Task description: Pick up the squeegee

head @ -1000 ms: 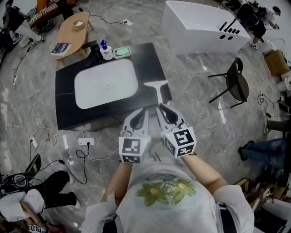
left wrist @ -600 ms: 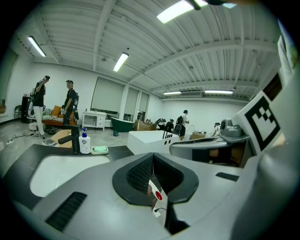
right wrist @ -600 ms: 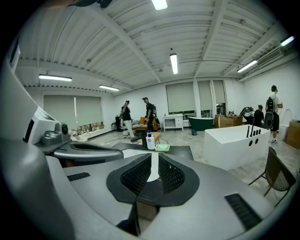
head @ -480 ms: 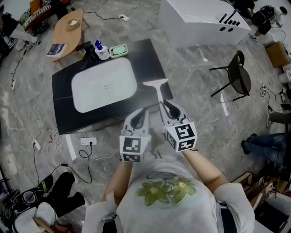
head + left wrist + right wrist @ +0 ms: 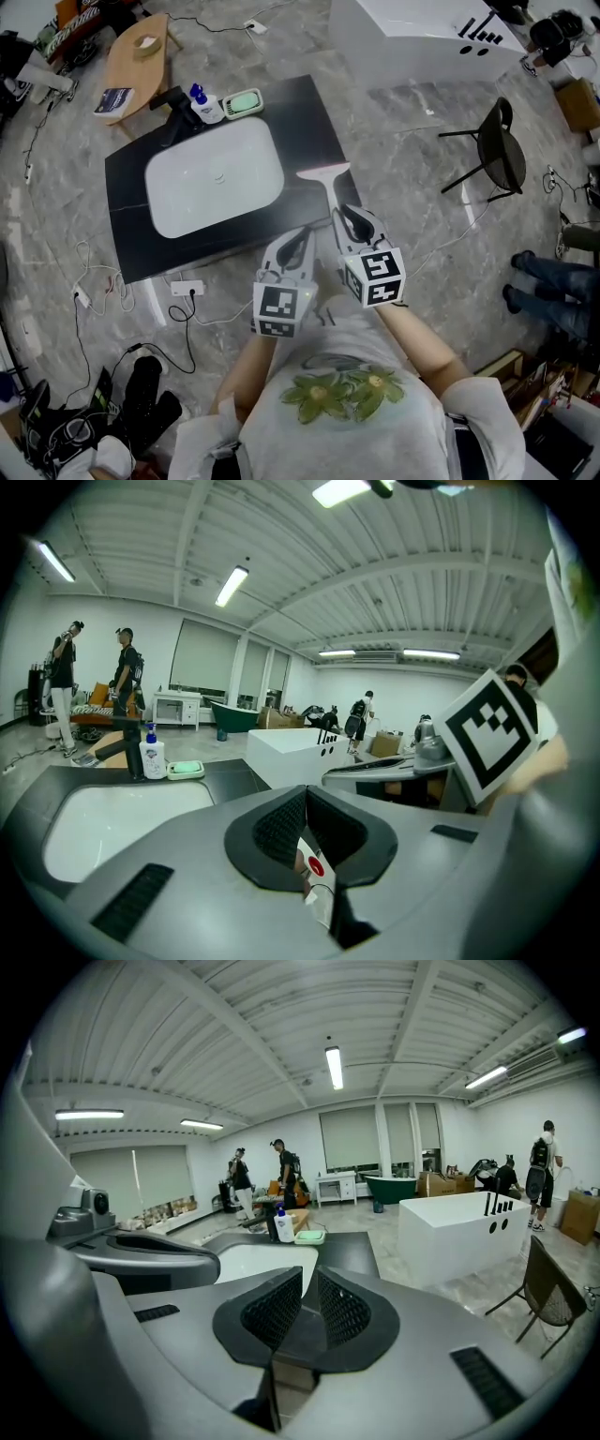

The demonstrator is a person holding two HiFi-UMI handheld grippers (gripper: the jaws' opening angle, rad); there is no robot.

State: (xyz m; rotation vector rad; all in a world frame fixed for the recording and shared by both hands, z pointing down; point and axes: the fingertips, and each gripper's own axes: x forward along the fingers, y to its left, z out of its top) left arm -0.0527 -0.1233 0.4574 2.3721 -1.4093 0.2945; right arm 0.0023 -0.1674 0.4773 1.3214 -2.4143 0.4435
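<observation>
There is one squeegee (image 5: 330,192), pale, with a flat wide blade and a slim handle. It lies on the right front part of the black counter (image 5: 309,112), its handle pointing toward the person and ending just beside the right gripper (image 5: 352,221). The two grippers are held side by side. The left gripper (image 5: 302,799) has its ribbed black pads closed tip to tip on nothing. The right gripper's (image 5: 309,1288) pads stand narrowly apart, with only dark counter showing through the gap. In both gripper views the grey bodies hide the squeegee. The counter holds one rounded white basin (image 5: 216,178), one dark faucet (image 5: 173,108), one pump bottle (image 5: 199,103) and one green soap dish (image 5: 243,101). One black chair (image 5: 497,155) and one white bathtub (image 5: 412,42), cut off at the top edge, stand well apart.
</observation>
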